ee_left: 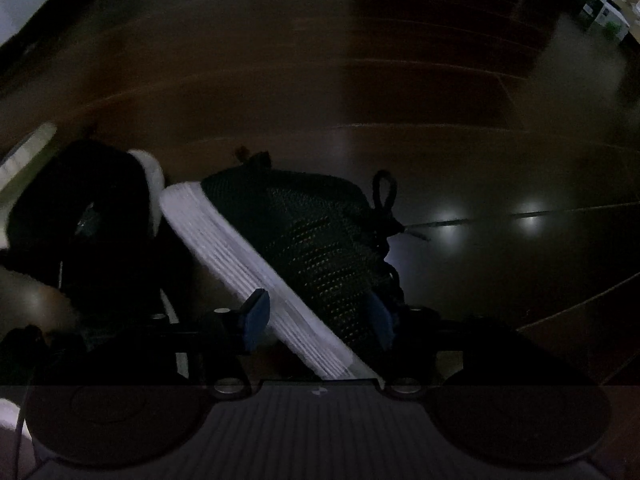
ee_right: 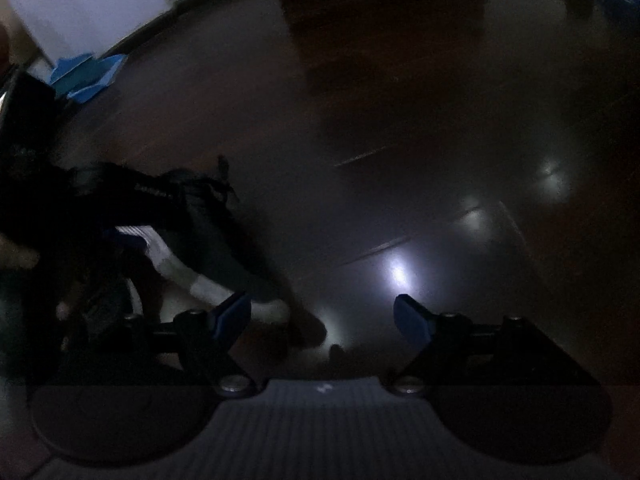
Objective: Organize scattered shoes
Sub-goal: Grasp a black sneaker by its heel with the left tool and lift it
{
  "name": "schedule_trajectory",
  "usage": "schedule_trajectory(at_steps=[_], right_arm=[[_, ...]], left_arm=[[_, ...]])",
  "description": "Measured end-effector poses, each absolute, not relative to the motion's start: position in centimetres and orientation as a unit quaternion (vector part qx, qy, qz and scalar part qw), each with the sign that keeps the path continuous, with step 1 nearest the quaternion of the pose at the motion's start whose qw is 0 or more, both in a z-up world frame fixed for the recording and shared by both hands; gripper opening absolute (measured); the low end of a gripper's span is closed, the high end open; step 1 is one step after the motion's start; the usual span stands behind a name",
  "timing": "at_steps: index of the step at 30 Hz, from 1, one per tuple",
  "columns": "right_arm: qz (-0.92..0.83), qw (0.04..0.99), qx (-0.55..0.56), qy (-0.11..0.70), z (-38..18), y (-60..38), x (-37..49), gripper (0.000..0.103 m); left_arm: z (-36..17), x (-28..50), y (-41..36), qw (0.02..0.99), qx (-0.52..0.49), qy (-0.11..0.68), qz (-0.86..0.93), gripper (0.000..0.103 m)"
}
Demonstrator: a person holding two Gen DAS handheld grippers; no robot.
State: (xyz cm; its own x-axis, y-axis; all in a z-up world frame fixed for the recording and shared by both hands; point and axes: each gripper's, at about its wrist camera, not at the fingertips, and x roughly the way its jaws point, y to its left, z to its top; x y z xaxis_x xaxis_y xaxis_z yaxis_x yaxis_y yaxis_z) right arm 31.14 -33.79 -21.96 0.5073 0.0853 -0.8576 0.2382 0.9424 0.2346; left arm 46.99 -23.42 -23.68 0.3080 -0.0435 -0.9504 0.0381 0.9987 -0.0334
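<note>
L tongs (ee_left: 318, 316) grip sneaker (ee_left: 296, 240) | R tongs (ee_right: 322, 318) spread, bare floor (ee_right: 400, 140) ahead

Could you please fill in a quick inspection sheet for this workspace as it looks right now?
Surface: dark wooden floor, glossy, with light reflections.
Job's things: black mesh shoe with white sole, tilted; second dark shoe to its left.
Clutter: blue items by a white box.
Grippers: left gripper closed on the mesh shoe; right gripper open, empty.
Cables: nothing seen.
Surroundings: dim, blurred room.
</note>
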Motion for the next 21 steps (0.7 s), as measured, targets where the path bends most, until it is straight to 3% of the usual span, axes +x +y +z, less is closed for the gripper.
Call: schedule_trajectory(at_steps=[16, 21], right_arm=[[-0.03, 0.841, 0.163, 0.515, -23.5, -33.7, 28.9, 0.081], [-0.032, 0.839, 0.165, 0.518, -23.5, -33.9, 28.6, 0.081]], left_arm=[[-23.0, 42.3, -17.4, 0.796, -0.024, 0.605, 0.006, 0.06], [-21.1, 42.8, -16.5, 0.807, -0.063, 0.588, -0.002, 0.068]])
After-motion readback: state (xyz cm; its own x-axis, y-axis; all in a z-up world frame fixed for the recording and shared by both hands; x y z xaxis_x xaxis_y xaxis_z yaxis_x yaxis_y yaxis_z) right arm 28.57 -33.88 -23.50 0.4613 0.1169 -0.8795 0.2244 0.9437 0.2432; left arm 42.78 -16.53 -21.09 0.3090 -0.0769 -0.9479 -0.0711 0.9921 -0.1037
